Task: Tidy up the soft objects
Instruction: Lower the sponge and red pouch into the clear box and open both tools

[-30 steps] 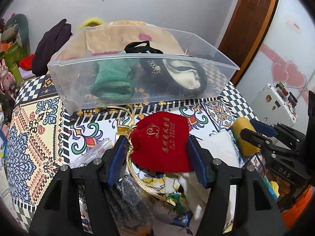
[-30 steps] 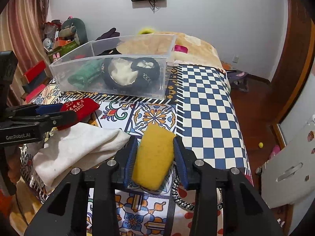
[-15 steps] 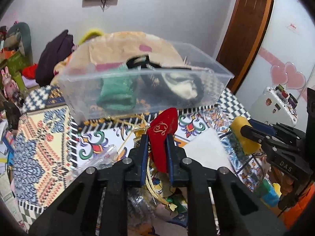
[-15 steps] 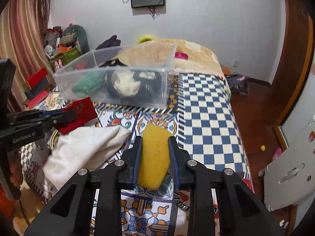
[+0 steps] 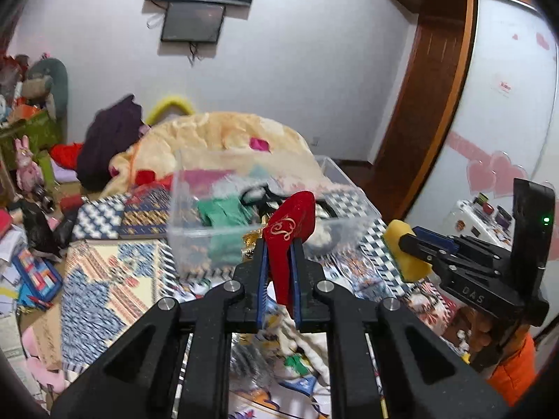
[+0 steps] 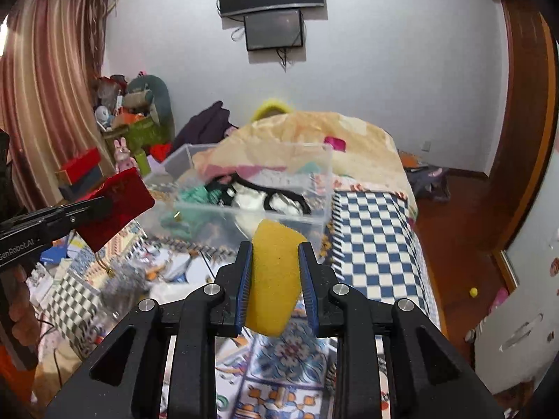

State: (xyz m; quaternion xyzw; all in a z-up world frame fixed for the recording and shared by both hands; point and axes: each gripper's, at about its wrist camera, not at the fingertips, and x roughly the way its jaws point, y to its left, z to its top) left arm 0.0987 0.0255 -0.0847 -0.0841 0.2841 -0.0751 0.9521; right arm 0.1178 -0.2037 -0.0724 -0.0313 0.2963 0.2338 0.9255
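My left gripper (image 5: 279, 244) is shut on a red velvet pouch (image 5: 290, 230) with gold print and holds it in the air in front of the clear plastic bin (image 5: 209, 241). The pouch (image 6: 115, 206) also shows at the left of the right wrist view. My right gripper (image 6: 275, 248) is shut on a yellow sponge (image 6: 274, 279), lifted above the bed near the bin (image 6: 314, 220). The sponge (image 5: 401, 248) shows at the right of the left wrist view. The bin holds a green knit item (image 5: 223, 213) and a black and white item (image 6: 258, 195).
A white cloth (image 5: 307, 342) lies on the patterned bedspread (image 5: 104, 279) below the left gripper. A peach blanket (image 5: 216, 136) is heaped behind the bin. Clutter and boxes (image 6: 84, 167) line the left side. A blue checked spread (image 6: 374, 234) covers the bed's right part.
Both grippers closed on their objects and rose from the bed: the left lifted the red pouch, the right lifted the yellow sponge. The bin now looks lower and farther.
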